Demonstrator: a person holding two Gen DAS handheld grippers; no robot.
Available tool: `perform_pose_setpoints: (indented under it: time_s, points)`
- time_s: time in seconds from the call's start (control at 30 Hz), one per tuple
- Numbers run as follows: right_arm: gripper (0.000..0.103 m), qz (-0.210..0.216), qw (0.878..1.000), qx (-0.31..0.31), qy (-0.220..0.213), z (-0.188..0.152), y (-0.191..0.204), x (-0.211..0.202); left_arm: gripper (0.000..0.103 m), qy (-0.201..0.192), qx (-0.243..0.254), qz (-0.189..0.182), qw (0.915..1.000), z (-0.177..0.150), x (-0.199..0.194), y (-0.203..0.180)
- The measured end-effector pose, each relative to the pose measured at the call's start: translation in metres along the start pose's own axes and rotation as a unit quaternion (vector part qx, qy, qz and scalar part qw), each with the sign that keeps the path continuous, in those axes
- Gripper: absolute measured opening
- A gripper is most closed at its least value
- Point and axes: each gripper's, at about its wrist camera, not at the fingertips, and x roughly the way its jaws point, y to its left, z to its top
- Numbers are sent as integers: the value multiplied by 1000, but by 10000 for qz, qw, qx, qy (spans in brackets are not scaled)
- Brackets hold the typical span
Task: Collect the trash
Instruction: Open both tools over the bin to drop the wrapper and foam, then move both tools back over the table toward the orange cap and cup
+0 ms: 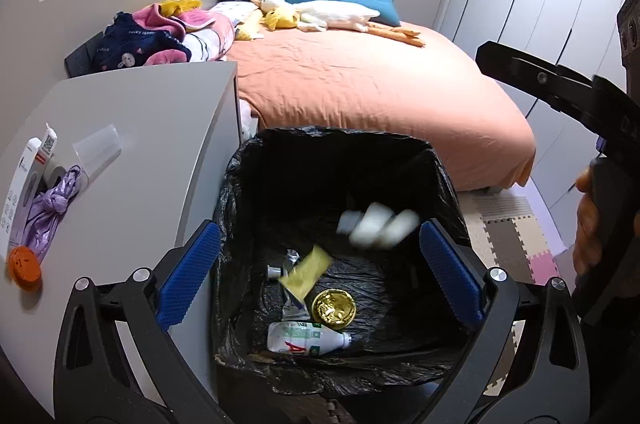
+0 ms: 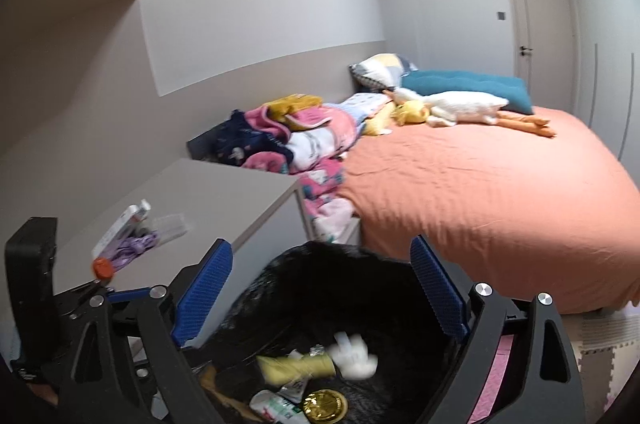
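A trash bin lined with a black bag [image 1: 240,184] stands by the bed. Inside lie a crushed white bottle with green label [image 1: 306,338], a gold lid [image 1: 333,308] and a yellow wrapper [image 1: 306,270]. A white bottle [image 1: 378,224] is blurred in mid-air inside the bin; it also shows in the right wrist view [image 2: 354,356]. My left gripper [image 1: 320,272] is open and empty above the bin. My right gripper [image 2: 320,294] is open and empty over the bin [image 2: 320,256].
A grey cabinet top [image 1: 152,128] at the left holds a clear plastic cup [image 1: 98,146], a white box [image 1: 28,180], a purple bag [image 1: 52,208] and an orange cap [image 1: 25,268]. A bed with an orange cover [image 1: 360,84] lies behind. Foam mats [image 1: 516,240] cover the floor.
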Motion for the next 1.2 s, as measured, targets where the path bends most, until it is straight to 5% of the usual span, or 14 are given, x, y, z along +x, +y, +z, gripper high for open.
perform_pose_setpoints:
  time_s: [0.53,1.2]
  points:
    - [91,105,9999,-4,34,-1,10,11,96,-24,-64,145,9999,-4,-5,12]
    - [91,743,9960,-389,315,-5,83,51,96,-118,-660,902,9937,-28,-40,92]
